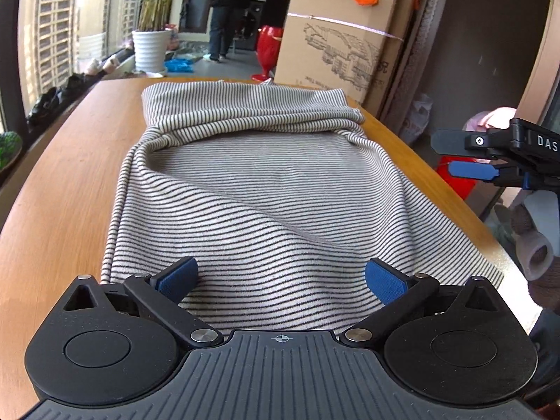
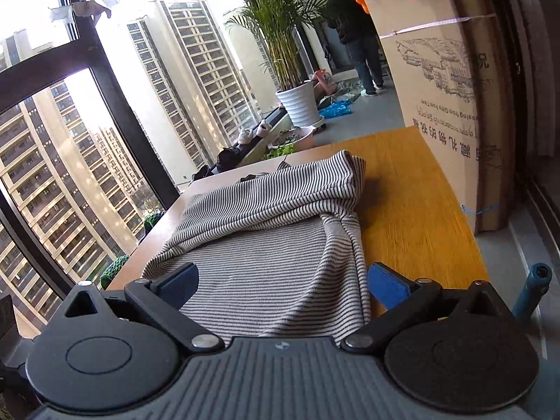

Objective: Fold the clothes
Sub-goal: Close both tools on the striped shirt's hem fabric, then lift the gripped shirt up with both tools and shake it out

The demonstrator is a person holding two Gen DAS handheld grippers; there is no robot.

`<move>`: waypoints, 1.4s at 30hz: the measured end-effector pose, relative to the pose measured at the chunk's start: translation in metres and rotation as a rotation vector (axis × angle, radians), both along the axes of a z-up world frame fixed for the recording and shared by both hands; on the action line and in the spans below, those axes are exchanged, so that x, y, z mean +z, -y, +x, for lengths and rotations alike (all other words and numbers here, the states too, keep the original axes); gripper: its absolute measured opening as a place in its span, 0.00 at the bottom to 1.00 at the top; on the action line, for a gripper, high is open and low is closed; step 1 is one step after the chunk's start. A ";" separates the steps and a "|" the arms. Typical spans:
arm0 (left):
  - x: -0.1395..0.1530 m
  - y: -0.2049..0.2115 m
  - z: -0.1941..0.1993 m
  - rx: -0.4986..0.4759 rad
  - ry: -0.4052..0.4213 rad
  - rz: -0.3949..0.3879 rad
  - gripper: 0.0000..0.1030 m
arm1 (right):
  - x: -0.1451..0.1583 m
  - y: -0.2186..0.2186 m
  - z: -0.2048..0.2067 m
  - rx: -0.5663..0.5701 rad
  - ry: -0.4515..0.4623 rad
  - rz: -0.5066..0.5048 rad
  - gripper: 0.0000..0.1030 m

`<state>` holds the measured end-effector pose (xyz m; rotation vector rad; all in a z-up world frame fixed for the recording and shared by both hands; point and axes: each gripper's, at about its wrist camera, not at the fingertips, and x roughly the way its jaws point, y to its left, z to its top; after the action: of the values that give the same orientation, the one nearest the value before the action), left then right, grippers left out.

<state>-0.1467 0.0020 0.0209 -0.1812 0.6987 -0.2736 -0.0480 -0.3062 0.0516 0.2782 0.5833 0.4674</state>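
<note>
A black-and-white striped garment lies along the wooden table, its far part folded back over itself. My left gripper is open, empty, just above the garment's near edge. My right gripper is open and empty over the garment's near right part. The right gripper also shows in the left wrist view, off the table's right edge with its fingers apart. The garment's near hem is hidden under both gripper bodies.
A large cardboard box stands past the table's far right corner. A white plant pot stands on the floor at far left near the window. A person stands in the background. A red vase stands by the box.
</note>
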 end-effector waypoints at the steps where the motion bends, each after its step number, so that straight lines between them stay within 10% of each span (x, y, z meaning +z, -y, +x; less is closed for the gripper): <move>1: 0.009 -0.003 0.002 -0.004 0.036 -0.009 1.00 | 0.004 0.004 0.021 -0.026 -0.001 -0.008 0.86; 4: 0.039 0.006 0.004 0.016 0.225 0.154 1.00 | 0.007 0.017 0.087 -0.078 -0.074 0.012 0.55; 8: 0.051 0.018 0.024 -0.019 0.317 0.279 0.97 | -0.035 0.009 0.151 -0.092 -0.211 0.058 0.55; 10: 0.049 0.024 0.038 -0.048 0.302 0.296 0.87 | -0.044 -0.005 0.153 -0.077 -0.269 0.082 0.22; 12: 0.045 0.033 0.052 -0.060 0.290 0.319 0.76 | -0.026 -0.015 0.139 -0.056 -0.225 0.082 0.22; 14: 0.042 0.044 0.066 -0.056 0.323 0.318 0.92 | 0.002 -0.026 0.121 0.009 -0.151 0.092 0.20; 18: 0.045 0.066 0.093 -0.039 0.437 0.341 0.92 | 0.058 -0.051 0.087 0.185 -0.064 0.108 0.06; 22: 0.061 0.070 0.119 0.007 0.527 0.398 0.15 | 0.101 -0.072 0.062 0.294 0.022 0.098 0.06; 23: 0.068 0.053 0.123 0.036 0.512 0.349 0.11 | 0.110 -0.074 0.056 0.290 0.063 0.082 0.07; 27: 0.086 -0.032 0.127 0.268 0.476 0.259 0.09 | 0.118 -0.078 0.055 0.223 0.202 -0.004 0.20; 29: 0.089 -0.082 0.122 0.396 0.436 0.217 0.09 | 0.097 -0.091 0.072 0.188 0.218 -0.094 0.38; 32: 0.090 -0.131 0.107 0.488 0.404 0.160 0.09 | 0.057 -0.132 0.087 0.260 0.198 -0.245 0.39; 42: 0.076 -0.184 0.085 0.497 0.338 0.085 0.09 | -0.054 -0.267 0.109 0.423 0.091 -0.489 0.49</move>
<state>-0.0619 0.1857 0.0971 -0.2156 0.3125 0.1994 0.0611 -0.0388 -0.0020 -0.3397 0.6496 0.7213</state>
